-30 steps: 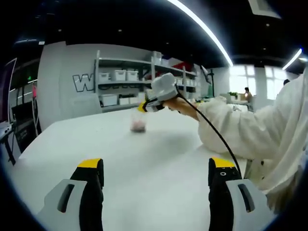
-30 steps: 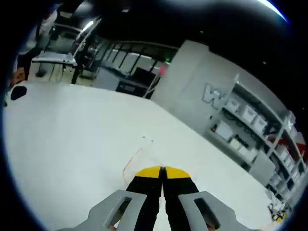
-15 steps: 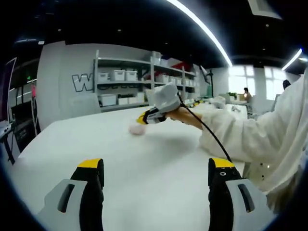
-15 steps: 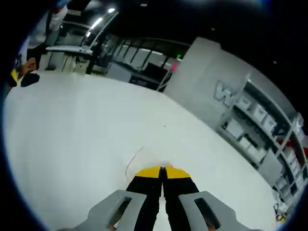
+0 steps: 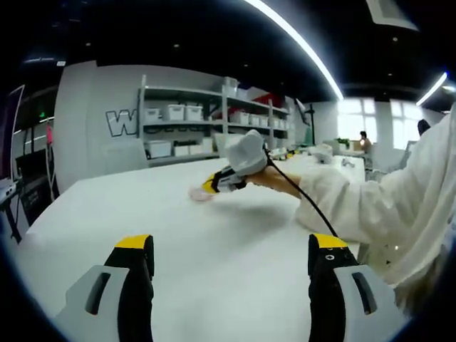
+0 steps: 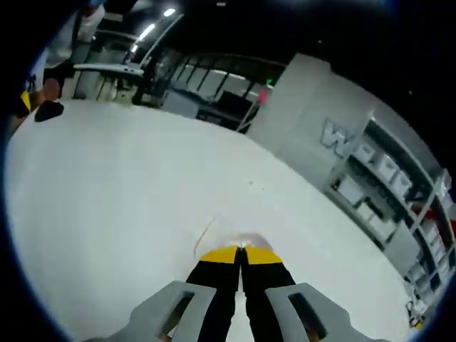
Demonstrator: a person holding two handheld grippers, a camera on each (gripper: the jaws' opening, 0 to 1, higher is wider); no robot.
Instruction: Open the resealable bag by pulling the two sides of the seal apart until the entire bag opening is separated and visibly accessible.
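Lowered since a second ago, the resealable bag [image 5: 201, 193] no longer hangs clear above the table [image 5: 214, 249]; in the left gripper view it now sits low at the surface, a small pinkish blur just at the tip of the right gripper [image 5: 209, 186]. That gripper has dipped with it, while the left gripper [image 5: 231, 265] has kept its place near the table edge, jaws spread wide and empty.

From the right gripper view the right gripper [image 6: 241, 250] has its yellow-tipped jaws pressed together, and a thin clear film with a faint reddish line, the bag [image 6: 222, 239], spreads on the table [image 6: 107, 185] just ahead of the tips. It probably pinches an edge of the bag, though the film is too pale here to be sure which edge, or whether it is the seal at all.

The seal appears not yet parted, so the task looks barely begun. To do this step well, the right gripper should hold one lip of the seal only, not both layers, or pulling will merely drag the bag. The left gripper is well apart from the bag and needs to come across, narrow its jaws, and take the opposite lip close beside the other grip. The pull should then go straight apart, across the seal, working along its whole length. Thin film slips easily, so grips should land on the thicker seal strip.
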